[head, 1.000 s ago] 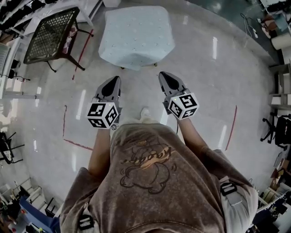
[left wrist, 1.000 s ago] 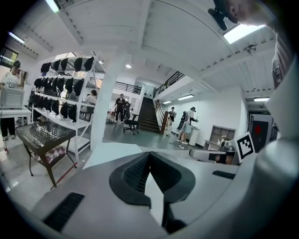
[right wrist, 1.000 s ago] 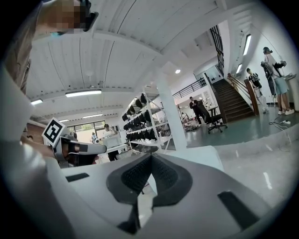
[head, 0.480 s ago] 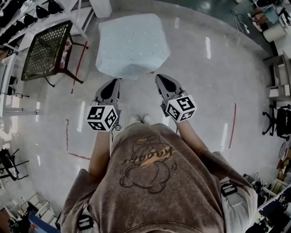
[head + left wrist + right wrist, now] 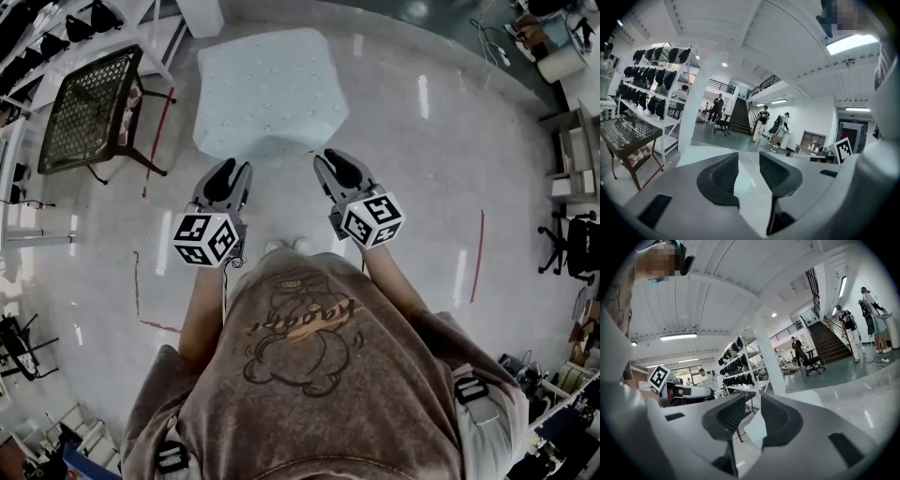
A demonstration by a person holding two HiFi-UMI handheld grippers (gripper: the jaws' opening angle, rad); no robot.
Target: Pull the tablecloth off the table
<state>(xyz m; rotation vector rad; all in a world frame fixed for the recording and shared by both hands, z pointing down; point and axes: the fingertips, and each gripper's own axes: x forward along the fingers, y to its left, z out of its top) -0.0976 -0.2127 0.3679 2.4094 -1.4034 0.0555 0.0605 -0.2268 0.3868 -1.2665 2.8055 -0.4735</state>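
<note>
Head view – cloth: pale blue cloth (image 5: pixel 267 89) drapes the whole table, which is hidden under it; it lies straight ahead of the person.
Head view – claws: left claw (image 5: pixel 234 167) and right claw (image 5: pixel 330 159) point at the cloth's near hanging edge, one toward each near corner.
Head view – key relation: the near edge runs across, left to right; both claws meet it square on, just short of it. Neither is clearly nearer.
Left gripper view – claw: left claw (image 5: pixel 747 157) stands narrowly apart, having just been opening. Nothing is pinched.
Left gripper view – cloth: cloth (image 5: pixel 701 153) shows pale beyond and through the gap – ahead, and a little below the tips.
Right gripper view – claw: right claw (image 5: pixel 758 399) has a slimmer gap, also just been opening, and is empty.
Right gripper view – cloth: cloth (image 5: pixel 806 397) lies ahead, its corner seen through the gap.
Judgement: the cloth is not yet gripped. The next move likely needs a short push forward, so each claw takes the hanging edge.
</note>
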